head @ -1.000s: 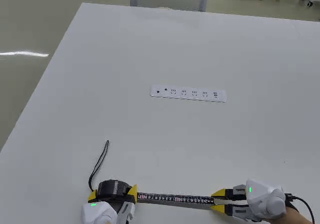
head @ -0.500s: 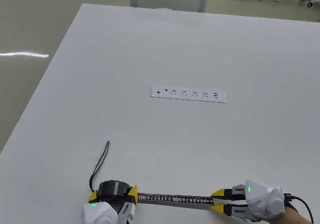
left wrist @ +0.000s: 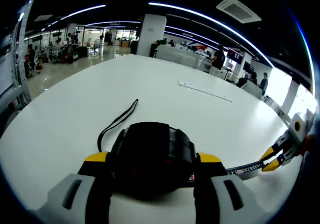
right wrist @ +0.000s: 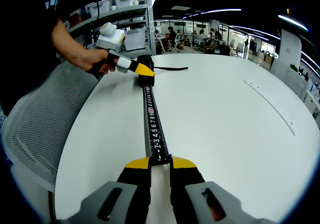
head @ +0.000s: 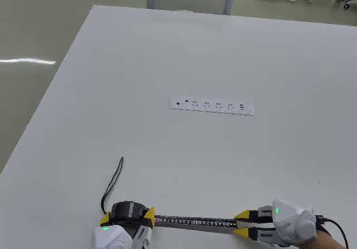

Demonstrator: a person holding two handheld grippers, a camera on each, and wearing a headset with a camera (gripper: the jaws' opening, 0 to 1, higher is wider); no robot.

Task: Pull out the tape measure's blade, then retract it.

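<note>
1. Left tool: I read both yellow-tipped jaws as clamped on the flanks of the tape measure. The black case sits between them and rests on the white counter at the near edge, toward the left. In the right gripper view, a hand grips this tool's handle.

2. Right tool: the jaws are closed on the free end of the blade. The yellow tips pinch it from both sides, and the printed scale begins just ahead of them. In the left gripper view, this tool appears at the far right with the blade end between its tips.

3. Blade: it is extended and runs in a straight line from the case mouth to the right tool. It lies parallel to the near edge of the counter, low over the surface. I cannot tell whether it touches the counter along its length. The numerals face upward.

4. Wrist strap: a thin black loop leaves the case and trails away from me across the counter, lying flat.

5. Power strip: a white multi-socket strip lies flat near the middle of the counter, well apart from the tape measure and both tools.
</note>
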